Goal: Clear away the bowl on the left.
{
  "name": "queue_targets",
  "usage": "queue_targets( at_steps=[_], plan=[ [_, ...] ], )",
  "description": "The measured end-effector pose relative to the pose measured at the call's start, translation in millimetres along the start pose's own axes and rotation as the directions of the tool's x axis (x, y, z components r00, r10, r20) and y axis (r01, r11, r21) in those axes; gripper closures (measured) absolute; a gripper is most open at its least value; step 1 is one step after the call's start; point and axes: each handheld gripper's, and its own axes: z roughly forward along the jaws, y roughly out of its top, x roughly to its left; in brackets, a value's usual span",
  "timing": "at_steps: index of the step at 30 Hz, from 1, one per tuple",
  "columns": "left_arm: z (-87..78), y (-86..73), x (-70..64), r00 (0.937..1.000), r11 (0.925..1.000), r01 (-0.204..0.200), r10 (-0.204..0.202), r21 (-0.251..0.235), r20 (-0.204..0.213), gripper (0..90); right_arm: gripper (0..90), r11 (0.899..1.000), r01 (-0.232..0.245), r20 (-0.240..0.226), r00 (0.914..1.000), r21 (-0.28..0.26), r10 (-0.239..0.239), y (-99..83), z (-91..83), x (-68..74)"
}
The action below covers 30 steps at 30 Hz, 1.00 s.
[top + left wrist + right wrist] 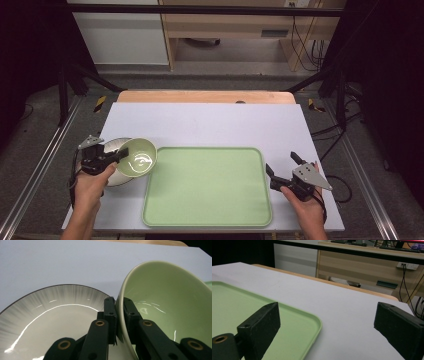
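A pale green bowl [137, 157] [165, 307] is held tilted above a grey-rimmed white plate [113, 147] [50, 315] at the table's left. My left gripper [119, 155] [119, 305] is shut on the bowl's near rim, one jaw inside and one outside. A light green tray [207, 186] [249, 305] lies in the middle of the table with nothing on it. My right gripper [281, 164] [325, 322] stands open beside the tray's right edge, nothing between its jaws.
A white sheet [210, 122] covers the table, with a strip of wood [205, 96] at its far edge. Black frame posts [62, 90] and cables [345, 130] stand off both sides. A wooden desk [372, 265] lies beyond.
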Motion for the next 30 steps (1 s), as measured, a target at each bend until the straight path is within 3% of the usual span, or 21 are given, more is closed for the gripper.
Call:
queue_targets(
  at_steps=[11,12,25,30],
  plan=[
    [3.4,3.0,-18.0,0.9984,0.9996,-0.028,0.028,-0.004,0.049,83.3,7.0,1.000,0.001,-0.001,1.0000,0.002,-0.001,0.1,0.1,0.5],
    [4.5,3.2,-21.2,0.9973,0.9997,-0.024,0.024,-0.005,0.070,83.3,7.0,1.000,0.001,-0.001,1.0000,0.001,-0.001,0.1,0.0,0.4],
    [11.1,2.2,-38.0,0.9904,0.9996,-0.030,0.029,0.004,0.135,83.3,7.0,1.000,0.001,0.000,1.0000,0.001,-0.001,0.0,0.0,0.0],
    [15.1,1.9,-47.9,0.9868,0.9985,-0.054,0.052,0.009,0.153,83.3,7.0,1.000,0.002,0.001,1.0000,0.002,-0.002,-0.1,0.1,0.1]
  ],
)
